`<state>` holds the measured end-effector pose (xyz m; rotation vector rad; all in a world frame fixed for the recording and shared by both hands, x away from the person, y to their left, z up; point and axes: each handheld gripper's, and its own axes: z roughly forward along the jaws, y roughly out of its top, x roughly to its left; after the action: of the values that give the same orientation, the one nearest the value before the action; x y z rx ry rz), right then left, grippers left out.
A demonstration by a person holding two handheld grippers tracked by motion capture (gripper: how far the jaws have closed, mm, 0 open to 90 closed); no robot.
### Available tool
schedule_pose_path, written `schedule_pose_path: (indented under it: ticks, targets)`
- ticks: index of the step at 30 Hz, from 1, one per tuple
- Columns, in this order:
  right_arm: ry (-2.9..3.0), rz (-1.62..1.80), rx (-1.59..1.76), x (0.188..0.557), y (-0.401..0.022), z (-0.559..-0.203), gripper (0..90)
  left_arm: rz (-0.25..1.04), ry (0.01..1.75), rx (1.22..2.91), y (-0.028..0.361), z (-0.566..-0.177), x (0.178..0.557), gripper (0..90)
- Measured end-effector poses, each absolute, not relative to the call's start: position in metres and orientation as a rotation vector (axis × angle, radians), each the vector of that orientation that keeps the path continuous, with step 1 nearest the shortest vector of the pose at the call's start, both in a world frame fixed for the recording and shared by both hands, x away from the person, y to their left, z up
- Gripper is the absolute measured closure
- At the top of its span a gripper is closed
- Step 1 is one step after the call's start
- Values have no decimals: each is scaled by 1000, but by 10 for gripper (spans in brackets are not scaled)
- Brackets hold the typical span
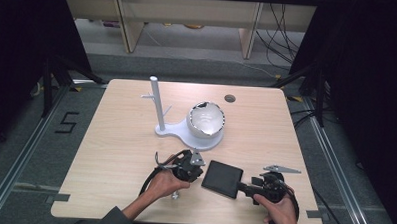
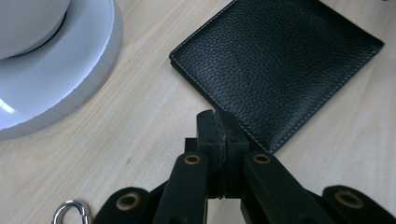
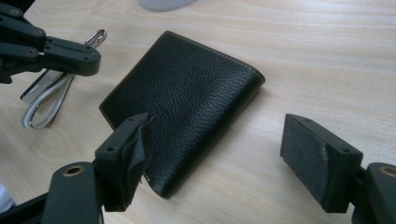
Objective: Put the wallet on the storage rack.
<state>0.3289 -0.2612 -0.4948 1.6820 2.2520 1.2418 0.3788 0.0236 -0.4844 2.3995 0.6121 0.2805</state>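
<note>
Black grained-leather wallet (image 1: 222,178) lies flat on the pale wooden table (image 1: 115,134), lower centre of the high view. Left gripper (image 2: 221,125) sits at its left edge, jaws pressed together on nothing. Right gripper (image 3: 212,158) gapes wide, its jaws straddling the wallet's near corner. White round-based stand (image 1: 186,129) sits above it.
</note>
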Motion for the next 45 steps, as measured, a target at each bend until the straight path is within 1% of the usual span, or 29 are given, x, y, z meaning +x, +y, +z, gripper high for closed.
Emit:
schedule_pose_path:
  ticks: [4, 5, 7, 10, 12, 13, 19, 25, 30, 32, 37, 38, 39, 40, 41, 45]
  targets:
    - [2254, 1230, 1690, 331, -259, -496, 263, 273, 609, 2407, 20, -490, 382, 890]
    - [2244, 1255, 1743, 330, -256, -495, 263, 270, 612, 2409, 19, -491, 382, 890]
    - [2264, 1250, 1690, 333, -257, -497, 269, 263, 603, 2417, 16, -492, 382, 890]
    - [2269, 1248, 1688, 334, -255, -497, 272, 258, 589, 2435, 12, -494, 381, 890]
    - [2260, 1247, 1747, 334, -252, -497, 275, 249, 583, 2441, 11, -495, 380, 889]
    - [2272, 1245, 1705, 336, -253, -497, 277, 246, 582, 2441, 10, -496, 380, 889]
    - [2283, 1246, 1706, 341, -250, -500, 293, 255, 579, 2442, 8, -497, 378, 889]
    - [2287, 1279, 1764, 347, -245, -503, 312, 252, 579, 2446, 8, -497, 376, 892]
    - [2256, 1279, 1856, 351, -242, -503, 309, 198, 580, 2452, 10, -498, 375, 892]
    - [2264, 1307, 1818, 356, -245, -505, 313, 182, 567, 2458, 9, -497, 373, 892]
    - [2244, 1311, 1847, 363, -245, -505, 318, 174, 546, 2461, 5, -497, 367, 892]
    - [2222, 1320, 1907, 364, -243, -503, 324, 175, 544, 2464, 4, -497, 367, 892]
    - [2234, 1319, 1881, 365, -245, -504, 330, 174, 545, 2465, 4, -497, 367, 892]
    - [2215, 1332, 1924, 366, -243, -504, 334, 173, 547, 2461, 4, -497, 366, 892]
    - [2222, 1323, 1879, 368, -246, -507, 339, 174, 544, 2462, 4, -497, 366, 892]
    - [2206, 1355, 1947, 367, -246, -505, 354, 181, 547, 2465, 3, -497, 365, 892]
